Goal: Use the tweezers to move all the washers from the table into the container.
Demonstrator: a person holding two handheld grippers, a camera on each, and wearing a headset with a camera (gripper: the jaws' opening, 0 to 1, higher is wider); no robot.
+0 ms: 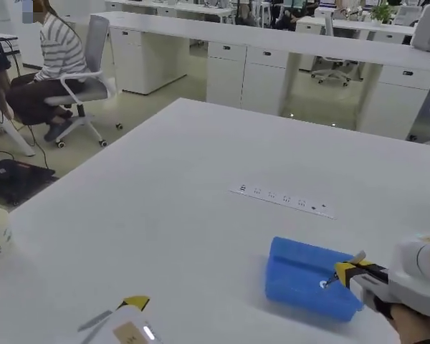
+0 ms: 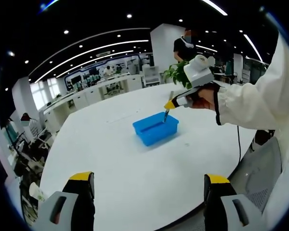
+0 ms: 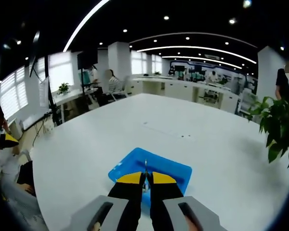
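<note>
Right gripper (image 3: 145,178), fingers clamped on the tweezers (image 1: 331,279), should loosen only low inside the container (image 1: 301,295); left gripper's (image 2: 149,179) fingers spread apart.

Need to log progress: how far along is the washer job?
Done: unclear; contents of the blue plastic container are too small to tell. In hand: the right gripper is shut on metal tweezers, tips in the container. Left: washers on the white table are too small to tell.
</note>
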